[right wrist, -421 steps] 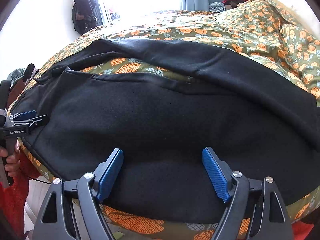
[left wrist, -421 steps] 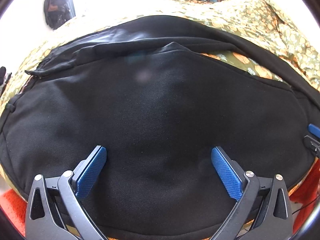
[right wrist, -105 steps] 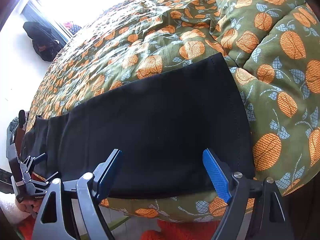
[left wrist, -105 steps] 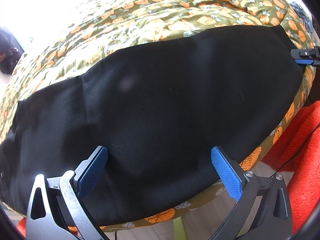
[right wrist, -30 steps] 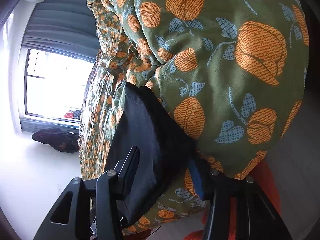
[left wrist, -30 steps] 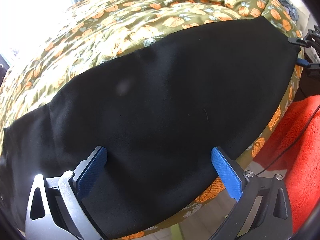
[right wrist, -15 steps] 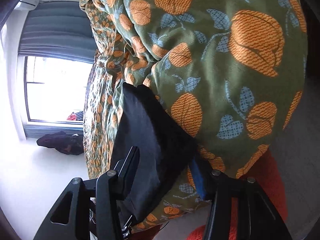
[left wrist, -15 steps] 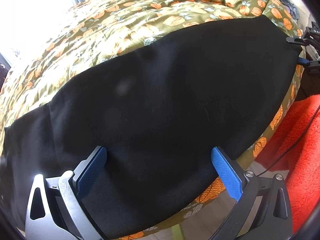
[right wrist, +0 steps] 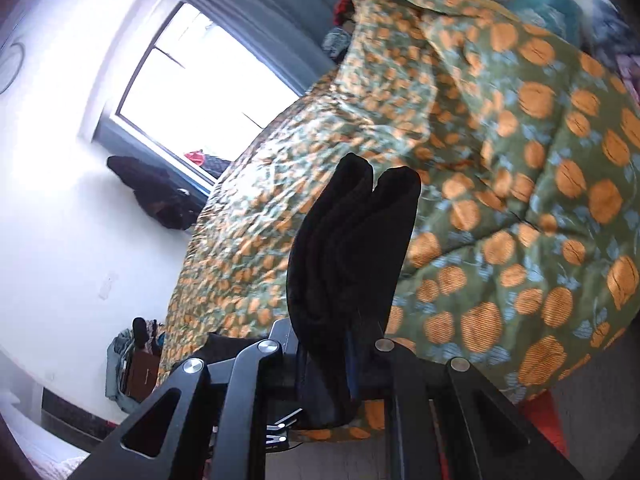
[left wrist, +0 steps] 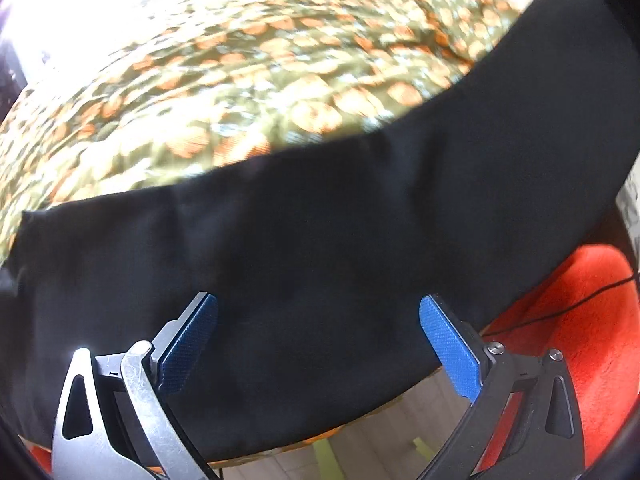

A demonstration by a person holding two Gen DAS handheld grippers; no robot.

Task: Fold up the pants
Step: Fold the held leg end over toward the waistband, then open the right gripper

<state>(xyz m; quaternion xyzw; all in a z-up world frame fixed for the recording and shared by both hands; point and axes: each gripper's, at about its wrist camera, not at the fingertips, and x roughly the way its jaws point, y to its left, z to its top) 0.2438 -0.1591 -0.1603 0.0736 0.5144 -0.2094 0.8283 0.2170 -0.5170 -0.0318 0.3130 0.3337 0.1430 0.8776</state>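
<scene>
Right jaws closing on pants (right wrist: 352,248)

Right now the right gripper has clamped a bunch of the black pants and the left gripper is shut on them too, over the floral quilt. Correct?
Not quite. The left gripper stands wide open over the black pants, as the left wrist view shows. The right gripper is indeed closing on a bunch of them above the floral quilt.

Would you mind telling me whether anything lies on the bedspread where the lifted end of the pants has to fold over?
Nothing visible does: the right gripper is closing on the pants, and the bedspread beyond them looks bare.
</scene>
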